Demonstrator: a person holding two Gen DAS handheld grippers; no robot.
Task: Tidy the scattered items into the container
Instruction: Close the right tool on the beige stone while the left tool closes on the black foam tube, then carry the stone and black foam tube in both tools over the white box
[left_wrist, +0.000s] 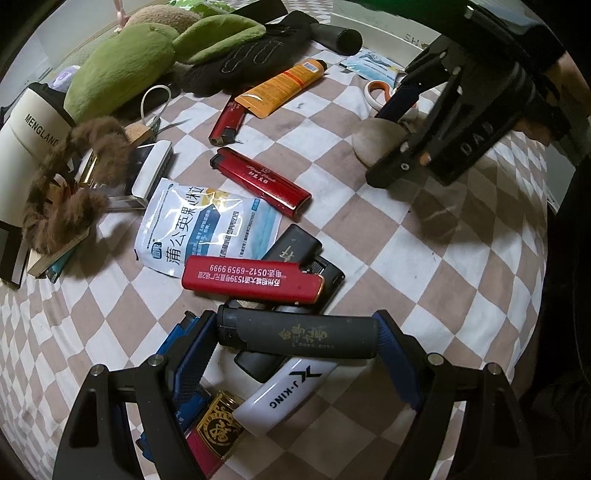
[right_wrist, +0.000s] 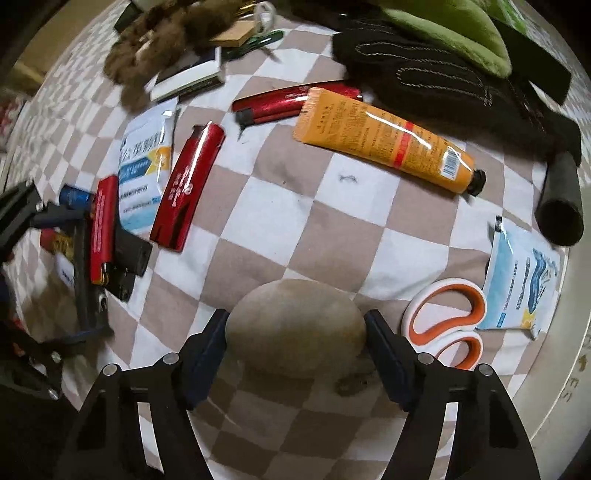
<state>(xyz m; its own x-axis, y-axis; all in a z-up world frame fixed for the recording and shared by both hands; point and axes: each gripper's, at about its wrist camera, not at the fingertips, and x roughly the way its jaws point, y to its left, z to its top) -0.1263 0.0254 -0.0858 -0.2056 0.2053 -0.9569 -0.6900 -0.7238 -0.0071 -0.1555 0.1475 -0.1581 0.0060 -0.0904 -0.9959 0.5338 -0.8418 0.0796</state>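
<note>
Lighters lie scattered over the checked cloth (left_wrist: 424, 258), with no container surely identifiable; a pale rim (right_wrist: 565, 369) at the far right edge of the right wrist view may be one, but we cannot tell.

Our left gripper (left_wrist: 295, 339) has its jaws bracketing a black lighter (left_wrist: 295, 338) end to end: the long axis runs straight across the gap, both pads against its ends, so we judge it grasped lengthwise. A white lighter (left_wrist: 288, 398) and a red lighter (left_wrist: 251, 278) lie just beside it.

Our right gripper (right_wrist: 295, 332) straddles a smooth tan stone (right_wrist: 295, 328), one jaw close on each flank; whether they are clenched on it we cannot tell. Orange-handled scissors (right_wrist: 447, 321) lie just right of it.
</note>
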